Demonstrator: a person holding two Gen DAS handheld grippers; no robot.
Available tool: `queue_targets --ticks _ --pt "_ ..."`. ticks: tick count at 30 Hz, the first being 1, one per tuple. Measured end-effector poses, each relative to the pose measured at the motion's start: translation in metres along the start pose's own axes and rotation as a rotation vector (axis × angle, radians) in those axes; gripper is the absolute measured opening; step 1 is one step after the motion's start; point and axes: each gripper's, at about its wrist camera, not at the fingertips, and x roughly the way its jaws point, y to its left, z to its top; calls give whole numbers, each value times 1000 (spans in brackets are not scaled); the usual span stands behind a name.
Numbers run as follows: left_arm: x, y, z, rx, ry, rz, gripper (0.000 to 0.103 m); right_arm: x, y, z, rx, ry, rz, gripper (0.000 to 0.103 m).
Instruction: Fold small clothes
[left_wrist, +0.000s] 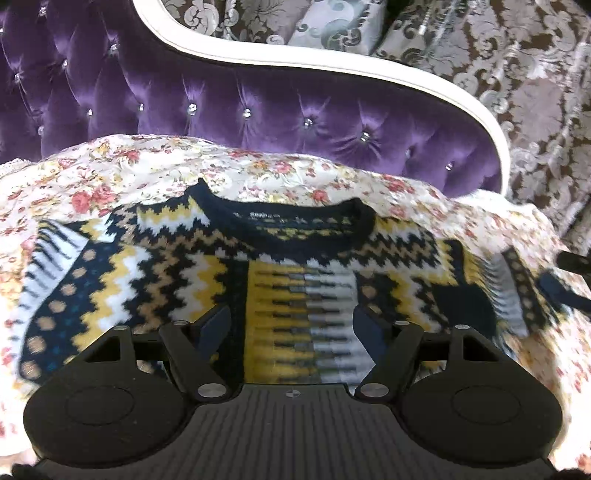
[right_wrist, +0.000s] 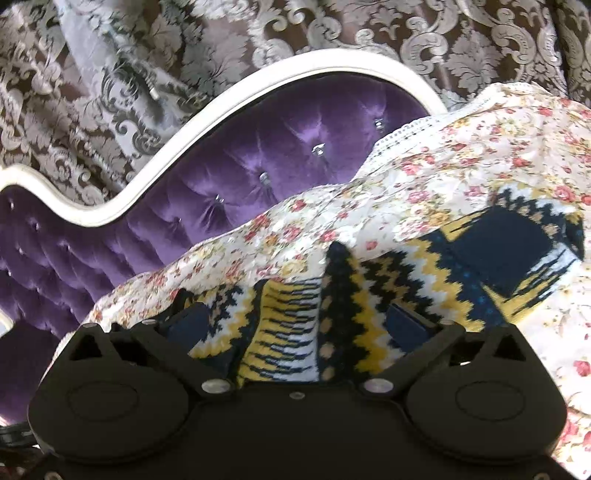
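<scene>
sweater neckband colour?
Dark navy, near black, on the sweater neckband; clearest in the left wrist view.

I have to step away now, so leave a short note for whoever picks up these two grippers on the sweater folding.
Left gripper: jaws open, over the middle of the sweater, nothing held.
Right gripper: jaws wide open, over the sweater's right sleeve side, with knit lying between the fingers but not pinched.
The sweater lies front up on the floral bedspread, collar toward the purple headboard.
Done: both sleeves appear folded in over the body, and the right one shows a raised ridge.
Left: flatten that ridge, then probably fold the hem up toward the collar.
</scene>
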Motion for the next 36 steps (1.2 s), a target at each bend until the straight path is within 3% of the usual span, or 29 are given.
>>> queue_targets --ticks 8,14,21,24,28,31,36 --pt "31 0 -2 11 -18 45 72 -16 -50 16 129 -72 -79 103" --pt "43 -25 -11 185 3 109 90 -31 -87 21 208 -135 -180 103" --pt "42 -21 -16 163 -20 95 92 -28 -113 18 236 -167 -257 103" --pt "42 -21 -17 162 -26 96 93 -25 -117 17 256 -201 -188 103" --pt "43 -21 -17 163 -26 95 93 -17 -129 13 376 -179 -71 102" --pt "42 -21 -17 163 -26 95 93 -9 -135 10 418 -156 -45 103" --pt "42 -21 -17 163 -26 95 93 -5 -144 10 443 -211 3 103"
